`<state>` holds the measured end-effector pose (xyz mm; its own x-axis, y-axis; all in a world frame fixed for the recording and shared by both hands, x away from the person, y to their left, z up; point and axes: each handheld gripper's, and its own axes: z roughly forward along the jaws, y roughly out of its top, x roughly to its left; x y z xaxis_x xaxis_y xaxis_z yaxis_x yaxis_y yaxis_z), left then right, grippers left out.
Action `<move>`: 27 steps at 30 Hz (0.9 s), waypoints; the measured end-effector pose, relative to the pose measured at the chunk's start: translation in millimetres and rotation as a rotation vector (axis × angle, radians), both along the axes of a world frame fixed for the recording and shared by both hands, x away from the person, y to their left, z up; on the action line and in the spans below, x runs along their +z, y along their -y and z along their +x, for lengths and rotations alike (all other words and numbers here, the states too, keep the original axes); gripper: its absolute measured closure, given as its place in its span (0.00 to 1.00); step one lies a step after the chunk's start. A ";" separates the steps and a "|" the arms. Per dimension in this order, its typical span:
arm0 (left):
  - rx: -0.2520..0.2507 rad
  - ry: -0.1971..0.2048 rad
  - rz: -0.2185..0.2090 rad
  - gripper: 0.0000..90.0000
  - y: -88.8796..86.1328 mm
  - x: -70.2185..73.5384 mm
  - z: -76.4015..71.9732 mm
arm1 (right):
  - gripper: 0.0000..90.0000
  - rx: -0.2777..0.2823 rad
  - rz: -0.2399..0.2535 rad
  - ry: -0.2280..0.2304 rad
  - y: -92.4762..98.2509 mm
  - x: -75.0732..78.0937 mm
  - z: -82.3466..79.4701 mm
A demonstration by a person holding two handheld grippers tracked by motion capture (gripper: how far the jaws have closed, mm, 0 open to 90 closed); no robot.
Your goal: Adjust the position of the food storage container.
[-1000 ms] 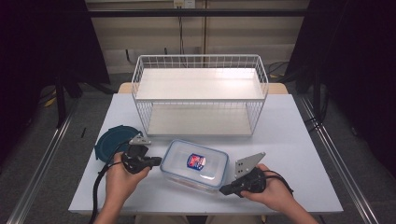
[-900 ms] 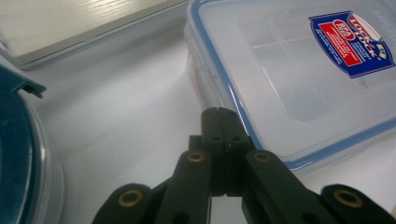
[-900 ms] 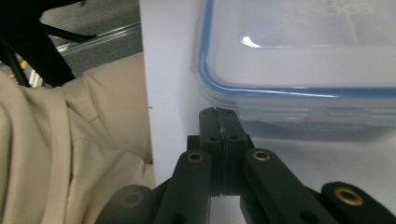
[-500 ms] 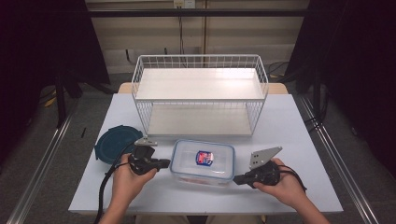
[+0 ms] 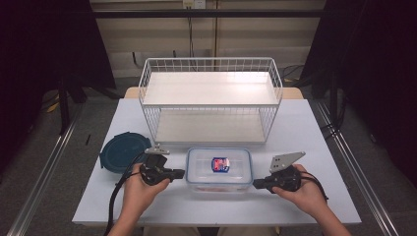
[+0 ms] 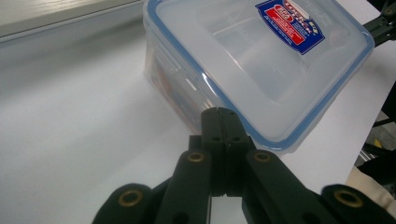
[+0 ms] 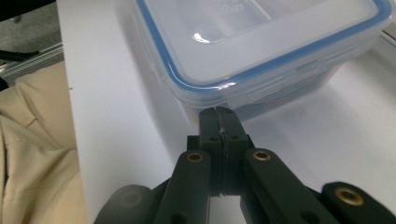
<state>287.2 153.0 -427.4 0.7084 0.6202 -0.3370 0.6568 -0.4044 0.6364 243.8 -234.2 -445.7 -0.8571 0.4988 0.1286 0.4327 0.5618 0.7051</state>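
Both grippers, the left gripper [image 5: 180, 173] and right gripper [image 5: 257, 184], now press their closed, empty jaws against opposite ends of the lidded food container [image 5: 219, 168], which has been straightened before the wire shelf rack [image 5: 211, 98], probably for pushing inside.

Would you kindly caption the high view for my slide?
Two shut grippers, left gripper and right gripper, flank a lidded container.

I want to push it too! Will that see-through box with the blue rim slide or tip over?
The clear box would probably slide rather than tip: it looks low, wide and flat-bottomed on the smooth white table. It seems stiff plastic, so it should keep its shape. It looks mostly empty, so likely light.
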 end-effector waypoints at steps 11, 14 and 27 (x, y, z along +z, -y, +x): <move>0.028 0.009 -0.042 0.87 -1.9 1.5 1.2 | 0.86 -0.083 0.000 0.020 8.9 0.7 2.6; 0.066 0.022 -0.051 0.71 -4.8 2.5 2.9 | 0.79 -0.116 0.011 0.016 12.4 0.3 2.7; 0.126 0.028 -0.094 0.30 -3.4 0.7 8.6 | 0.26 -0.310 0.133 0.031 27.4 1.2 5.7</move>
